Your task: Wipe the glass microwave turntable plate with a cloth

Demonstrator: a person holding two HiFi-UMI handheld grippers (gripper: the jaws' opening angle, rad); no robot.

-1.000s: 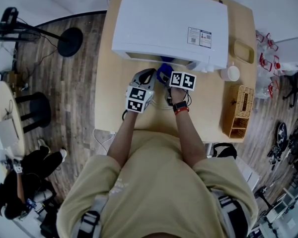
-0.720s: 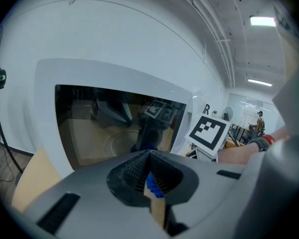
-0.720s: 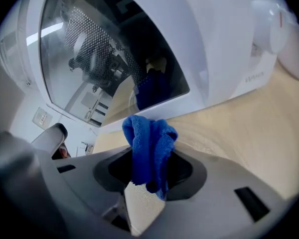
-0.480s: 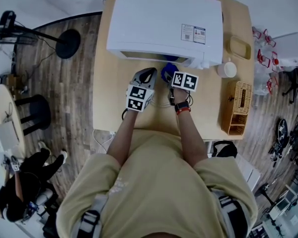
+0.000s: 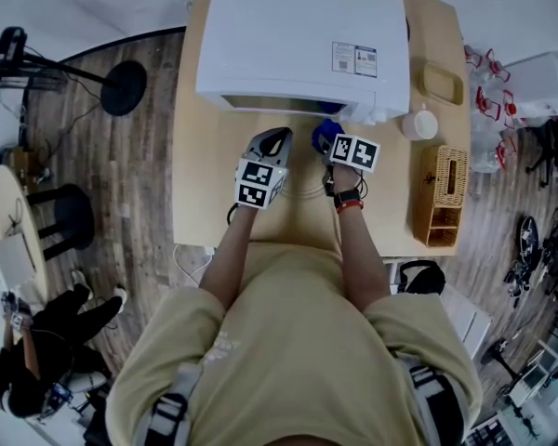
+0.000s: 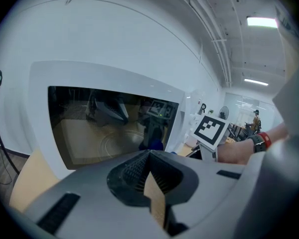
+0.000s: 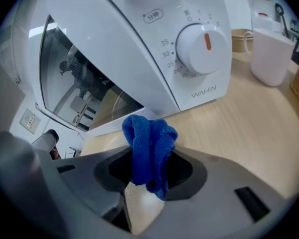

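Right hand-held gripper (image 7: 148,180) clamped on a bunched blue cloth (image 7: 148,146), left hand-held gripper (image 6: 149,158) pressed together on nothing, both before a white microwave (image 5: 302,40) on the wooden table (image 5: 205,193), glass turntable plate (image 6: 120,142) visible inside through its window
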